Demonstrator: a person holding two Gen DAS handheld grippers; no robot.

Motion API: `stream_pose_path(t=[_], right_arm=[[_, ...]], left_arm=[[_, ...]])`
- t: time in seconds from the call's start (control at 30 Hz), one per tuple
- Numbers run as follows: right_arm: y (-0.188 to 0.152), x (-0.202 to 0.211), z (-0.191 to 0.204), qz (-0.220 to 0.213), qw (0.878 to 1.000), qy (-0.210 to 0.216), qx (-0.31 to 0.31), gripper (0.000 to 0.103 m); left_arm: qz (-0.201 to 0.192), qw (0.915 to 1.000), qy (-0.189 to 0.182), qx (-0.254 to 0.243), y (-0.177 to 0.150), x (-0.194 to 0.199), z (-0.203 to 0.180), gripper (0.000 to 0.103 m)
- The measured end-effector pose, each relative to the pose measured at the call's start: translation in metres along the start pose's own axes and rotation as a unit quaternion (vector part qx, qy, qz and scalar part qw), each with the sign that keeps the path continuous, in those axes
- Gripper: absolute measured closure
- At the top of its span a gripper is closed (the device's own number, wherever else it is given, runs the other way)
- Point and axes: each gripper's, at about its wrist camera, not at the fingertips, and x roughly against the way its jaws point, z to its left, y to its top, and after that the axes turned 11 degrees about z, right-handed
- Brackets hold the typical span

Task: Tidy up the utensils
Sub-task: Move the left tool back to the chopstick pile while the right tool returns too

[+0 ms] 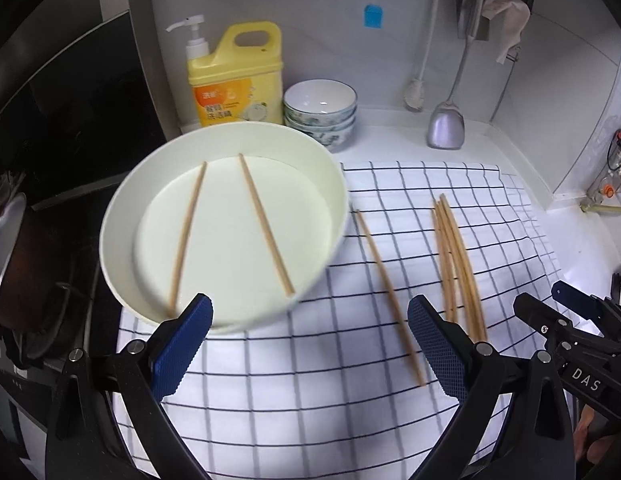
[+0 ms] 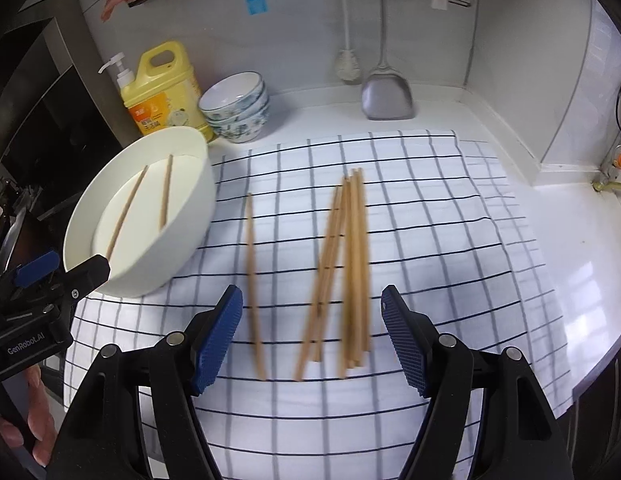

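White tiled wall (image 1: 318, 40) (corner counter (image 2: 570, 240))

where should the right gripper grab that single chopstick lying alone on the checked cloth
Take the lone chopstick near its middle, coming straight down from above with the jaws closing across its width. It lies flat on the checked cloth, apart from the bundle of chopsticks and the white bowl, so both sides are free. The right gripper is open and empty.

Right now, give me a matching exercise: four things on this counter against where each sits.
Things:
1. two chopsticks
2. single chopstick
3. chopstick bundle
4. stacked bowls

Places:
A. alone on the checked cloth
B. beside the yellow detergent bottle
C. inside the white basin
D. ahead, between the right gripper fingers

Pairs: 1-C, 2-A, 3-D, 4-B
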Motion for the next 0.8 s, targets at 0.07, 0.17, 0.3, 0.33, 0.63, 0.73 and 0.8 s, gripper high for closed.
stream_pose_path(t=[0.07, 0.17, 0.3, 0.33, 0.63, 0.73, 0.8], right_arm=[[-0.003, -0.001, -0.018, 0.001, 1.000, -0.002, 0.004, 0.034], [-0.007, -0.008, -0.042, 0.006, 1.000, 0.000, 0.011, 0.034], [-0.009, -0.028, -0.065, 0.016, 1.000, 0.003, 0.018, 0.034], [-0.009, -0.036, -0.069, 0.021, 1.000, 0.003, 0.017, 0.034], [0.002, -0.097, -0.079, 0.014, 1.000, 0.008, 0.001, 0.034], [0.005, -0.108, -0.079, 0.004, 1.000, 0.017, -0.004, 0.034], [0.005, -0.112, -0.075, -0.006, 1.000, 0.010, 0.005, 0.034]], left_arm=[[0.000, 1.0000, -0.003, 0.009, -0.006, -0.001, -0.014, 0.007], [0.005, 0.9997, 0.003, 0.022, -0.015, -0.007, -0.032, 0.007], [0.016, 0.9991, 0.021, 0.032, -0.025, -0.020, -0.050, 0.007], [0.018, 0.9990, 0.025, 0.033, -0.026, -0.023, -0.053, 0.007], [0.018, 0.9986, 0.039, 0.033, -0.025, -0.083, -0.069, 0.007], [0.014, 0.9991, 0.033, 0.021, -0.024, -0.100, -0.073, 0.007], [0.005, 0.9992, 0.035, 0.018, -0.025, -0.106, -0.073, 0.007]])
